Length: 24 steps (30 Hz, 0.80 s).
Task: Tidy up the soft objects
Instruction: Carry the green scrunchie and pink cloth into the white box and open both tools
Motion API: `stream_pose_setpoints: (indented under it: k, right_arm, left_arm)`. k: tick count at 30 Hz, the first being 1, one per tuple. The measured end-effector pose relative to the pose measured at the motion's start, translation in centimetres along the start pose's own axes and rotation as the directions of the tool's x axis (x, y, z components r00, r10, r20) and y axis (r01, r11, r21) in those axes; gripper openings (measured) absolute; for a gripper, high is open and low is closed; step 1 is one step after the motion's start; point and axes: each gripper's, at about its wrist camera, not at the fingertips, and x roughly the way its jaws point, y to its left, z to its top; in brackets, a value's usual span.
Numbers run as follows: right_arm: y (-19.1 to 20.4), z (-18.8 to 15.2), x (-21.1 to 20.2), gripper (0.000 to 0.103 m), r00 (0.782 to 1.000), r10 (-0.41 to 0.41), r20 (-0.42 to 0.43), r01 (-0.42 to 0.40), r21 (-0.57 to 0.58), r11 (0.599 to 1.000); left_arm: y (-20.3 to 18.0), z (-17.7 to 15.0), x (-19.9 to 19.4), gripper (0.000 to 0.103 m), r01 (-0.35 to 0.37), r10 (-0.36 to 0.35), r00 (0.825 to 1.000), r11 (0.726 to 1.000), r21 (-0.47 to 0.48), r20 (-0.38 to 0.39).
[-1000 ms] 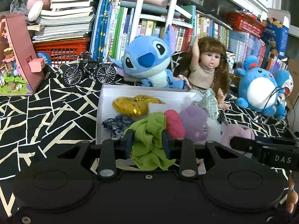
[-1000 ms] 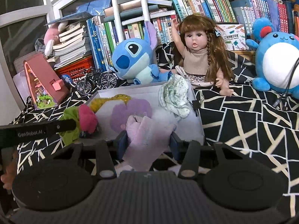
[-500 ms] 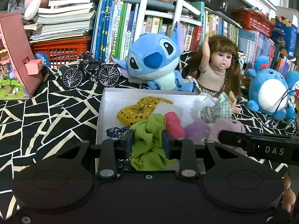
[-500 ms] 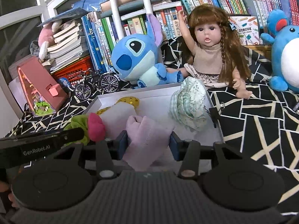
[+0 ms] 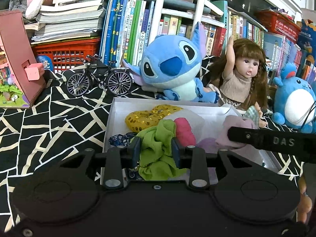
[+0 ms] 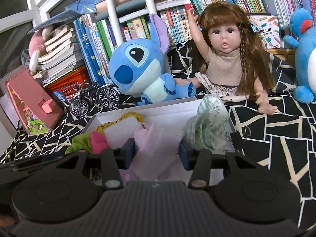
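Over the white box (image 5: pixel 118 106): left gripper (image 5: pixel 156 150) pinches green cloth (image 5: pixel 158 146), right gripper (image 6: pixel 157 154) pinches lilac cloth (image 6: pixel 152 144). Gold sequin piece (image 5: pixel 146 116) and pink roll (image 5: pixel 183 130) already inside. Both held cloths not yet dropped in.

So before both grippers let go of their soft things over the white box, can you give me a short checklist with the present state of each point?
1. Left gripper shut on the green cloth: ok.
2. Right gripper shut on the pale pink cloth: ok.
3. Both cloths are over the white box, not over the black patterned cover: ok.
4. Free floor in the box for two more pieces: cannot tell; the gold sequin piece, the magenta piece and the green-white patterned cloth already fill much of it.
5. Grippers apart from each other: ok, but close.
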Motion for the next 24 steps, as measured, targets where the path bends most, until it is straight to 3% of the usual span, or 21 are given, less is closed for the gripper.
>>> stream_pose_setpoints:
  k: [6,12,17,24]
  right_arm:
    - [-0.2,-0.2,1.0,0.053,1.000,-0.003,-0.019,0.003,0.024,1.000]
    - [-0.4,-0.3,0.6,0.062,1.000,0.009,-0.014,-0.008,0.036,0.999]
    - [-0.6,-0.4,-0.1,0.070,1.000,0.022,-0.010,-0.022,0.039,0.999]
    - [-0.7,-0.6,-1.2,0.074,0.999,0.032,0.005,-0.032,0.034,0.999]
  left_arm:
    - [0.0,-0.3,-0.2,0.037,0.010,-0.010,1.000,1.000,0.014,-0.006]
    - [0.1,-0.2,-0.5,0.046,0.012,-0.012,1.000,1.000,0.004,-0.007]
    - [0.0,-0.3,-0.9,0.064,0.014,-0.014,1.000,1.000,-0.001,-0.001]
    - [-0.4,-0.4,-1.9,0.076,0.004,-0.004,1.000,1.000,0.014,0.016]
